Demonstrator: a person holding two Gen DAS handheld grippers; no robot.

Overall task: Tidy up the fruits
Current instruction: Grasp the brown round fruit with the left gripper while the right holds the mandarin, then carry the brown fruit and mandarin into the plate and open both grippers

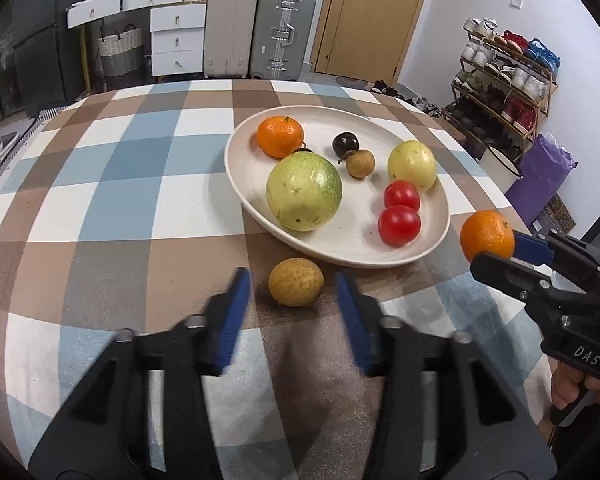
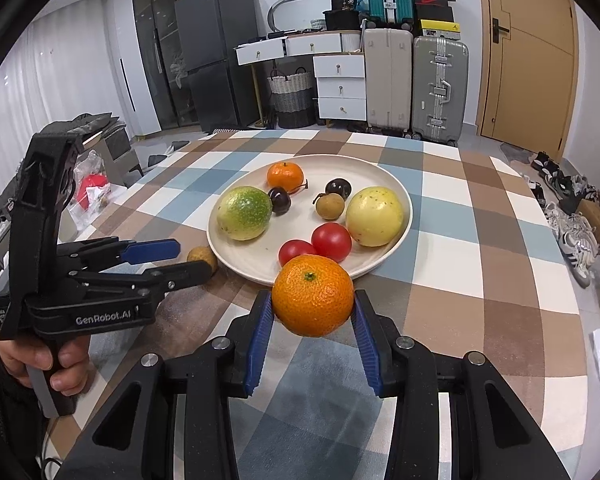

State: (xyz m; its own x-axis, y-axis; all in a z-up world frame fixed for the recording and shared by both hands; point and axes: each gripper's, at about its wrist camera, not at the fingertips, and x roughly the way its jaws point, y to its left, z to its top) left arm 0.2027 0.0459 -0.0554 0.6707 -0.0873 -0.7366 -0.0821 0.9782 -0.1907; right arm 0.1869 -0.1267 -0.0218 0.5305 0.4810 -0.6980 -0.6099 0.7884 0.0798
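A white plate (image 1: 352,240) on the checked tablecloth holds a mandarin (image 1: 280,137), a big green-yellow fruit (image 1: 304,192), a yellow fruit (image 1: 412,165), two red tomatoes (image 1: 399,225), a dark plum (image 1: 345,144) and a small brown longan (image 1: 360,164). Another longan (image 1: 296,282) lies on the cloth just in front of the plate. My left gripper (image 1: 291,274) stands open around it, both blue pads clear of its skin. To the right of the plate, my right gripper (image 2: 313,294) is shut on a second mandarin (image 2: 312,295), held just above the cloth by the plate's near rim.
The table edge curves away on the right, with a shoe rack (image 1: 504,76) and a purple bag (image 1: 540,176) beyond it. Suitcases (image 2: 416,84), white drawers (image 2: 340,88) and a door (image 2: 528,52) stand behind the table. A hand (image 2: 48,360) holds the left gripper's handle.
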